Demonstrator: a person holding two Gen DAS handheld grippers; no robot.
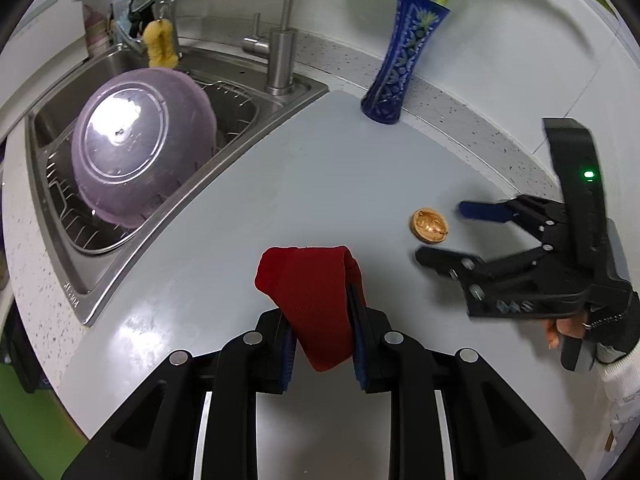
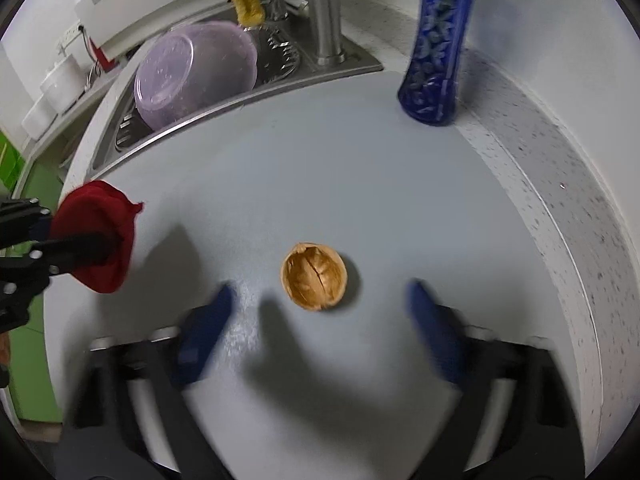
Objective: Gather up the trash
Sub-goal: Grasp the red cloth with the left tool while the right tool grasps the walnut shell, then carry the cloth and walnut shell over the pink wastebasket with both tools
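A half walnut shell lies hollow side up on the grey mat. It also shows in the left wrist view. My right gripper is open, its blue fingertips on either side of the shell and just short of it; in the left wrist view it reaches in from the right. My left gripper is shut on a red cloth, held above the mat left of the shell. The cloth also shows in the right wrist view.
A blue patterned vase with green stems stands at the mat's far edge. A steel sink on the left holds an upturned purple bowl on a wire rack. A faucet and a yellow sponge are behind it.
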